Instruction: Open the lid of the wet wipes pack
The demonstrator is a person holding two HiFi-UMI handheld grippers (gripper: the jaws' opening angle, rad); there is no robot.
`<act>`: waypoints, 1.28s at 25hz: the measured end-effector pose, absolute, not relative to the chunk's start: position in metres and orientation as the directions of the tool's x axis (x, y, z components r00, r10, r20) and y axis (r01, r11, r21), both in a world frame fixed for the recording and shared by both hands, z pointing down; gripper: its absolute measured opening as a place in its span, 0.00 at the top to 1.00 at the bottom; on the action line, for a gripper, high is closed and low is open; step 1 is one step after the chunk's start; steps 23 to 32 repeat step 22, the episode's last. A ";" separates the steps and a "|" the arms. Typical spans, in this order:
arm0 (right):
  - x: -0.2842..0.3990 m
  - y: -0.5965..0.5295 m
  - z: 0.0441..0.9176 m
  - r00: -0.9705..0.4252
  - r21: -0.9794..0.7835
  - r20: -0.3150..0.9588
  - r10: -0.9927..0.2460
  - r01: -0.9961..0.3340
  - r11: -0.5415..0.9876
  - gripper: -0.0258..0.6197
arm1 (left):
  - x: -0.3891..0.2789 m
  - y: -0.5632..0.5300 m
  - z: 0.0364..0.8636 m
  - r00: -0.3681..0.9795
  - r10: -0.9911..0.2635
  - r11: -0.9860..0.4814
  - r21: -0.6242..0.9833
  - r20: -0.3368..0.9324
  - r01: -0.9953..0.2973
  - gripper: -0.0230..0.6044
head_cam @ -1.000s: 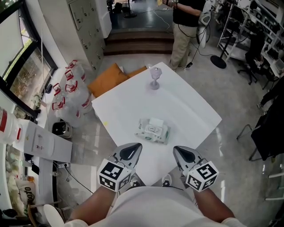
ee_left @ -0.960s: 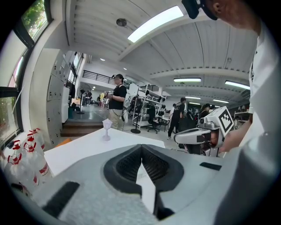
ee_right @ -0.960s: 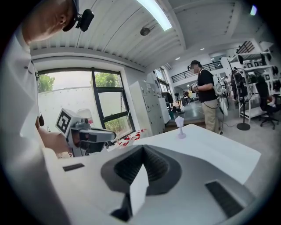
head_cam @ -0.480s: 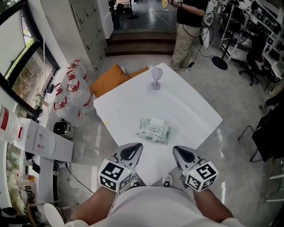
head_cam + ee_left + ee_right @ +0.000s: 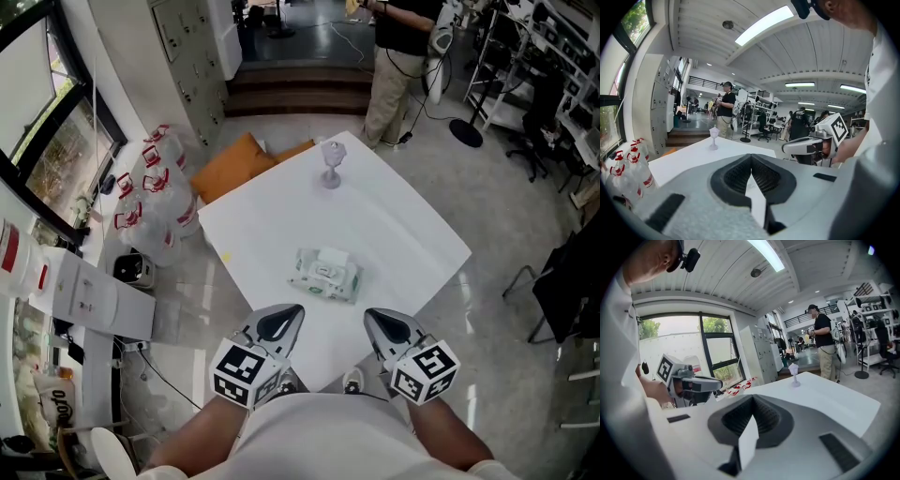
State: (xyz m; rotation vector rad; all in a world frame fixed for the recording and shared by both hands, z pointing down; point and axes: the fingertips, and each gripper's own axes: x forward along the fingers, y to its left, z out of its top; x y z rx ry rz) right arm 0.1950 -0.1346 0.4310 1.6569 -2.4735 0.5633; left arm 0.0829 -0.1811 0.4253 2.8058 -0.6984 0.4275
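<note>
**Two sets of jaws clamped shut on nothing**

Held the left claw (image 5: 280, 322) and the right claw (image 5: 383, 323) side by side over the near corner of the white table (image 5: 403, 234), with a clear gap between them. Checked both gripper views. Found the left jaws pressed together tip to tip and the right ones the same, nothing pinched in either.

Spotted the wet wipes pack (image 5: 324, 275) lying flat on the table just ahead of the claws, roughly midway between the two and touching neither. Couldn't really make out from the head view whether its lid was up or down, tbh.

Noticed a small clear goblet (image 5: 330, 167) standing upright well beyond both tips, past the pack, near the far corner. Also caught a person (image 5: 394, 66) in a dark top standing on the floor beyond that corner.
</note>
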 end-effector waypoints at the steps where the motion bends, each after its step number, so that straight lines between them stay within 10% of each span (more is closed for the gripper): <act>1: 0.195 -0.134 0.431 -0.398 -0.243 0.295 -0.869 -0.910 0.335 0.95 | 0.083 -0.181 0.425 0.845 -0.421 -0.863 0.140 0.331 -0.485 0.95; 32: 0.195 -0.140 0.436 -0.402 -0.249 0.301 -0.865 -0.909 0.336 0.95 | 0.084 -0.185 0.428 0.844 -0.417 -0.864 0.142 0.337 -0.484 0.95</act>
